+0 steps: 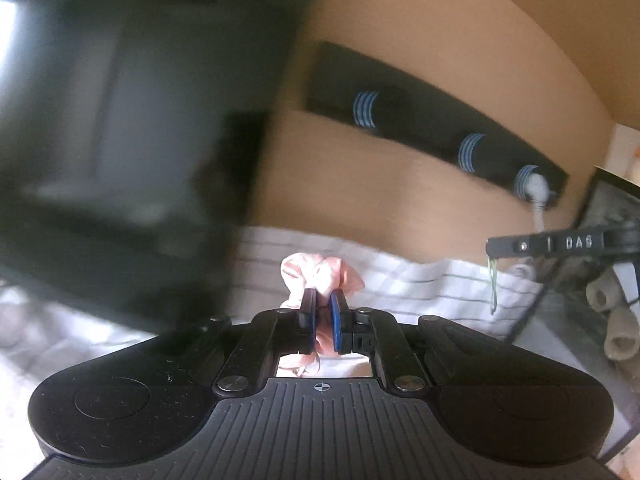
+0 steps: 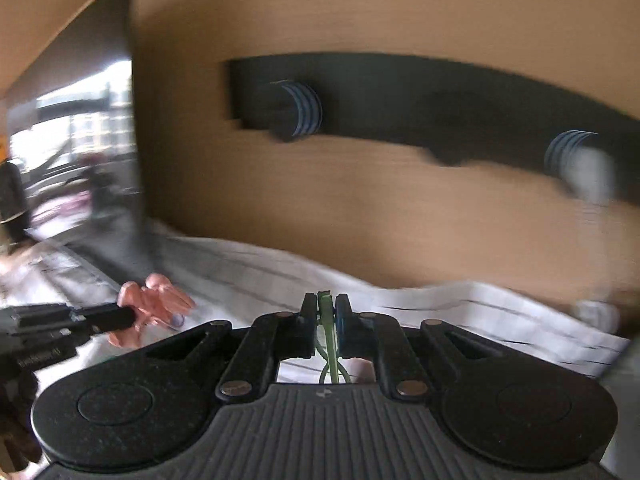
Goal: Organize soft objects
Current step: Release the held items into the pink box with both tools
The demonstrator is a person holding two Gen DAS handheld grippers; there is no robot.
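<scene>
Clamping a bunched pink cloth (image 1: 320,276), the left gripper (image 1: 323,320) has its jaws pressed onto the fabric, which bulges forward past the fingertips with a tail hanging below. Right gripper (image 2: 325,320) pinches a thin green band (image 2: 326,320), its long axis running fingertips to palm, loops trailing underneath. Both hover over the striped white sheet (image 1: 420,280). Motion blur smears the black wall rail (image 2: 400,96).

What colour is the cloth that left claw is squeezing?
Pale pink cloth, clearest in the left wrist view.

right gripper (image 1: 560,244) | side print | "1 DAS"
</scene>
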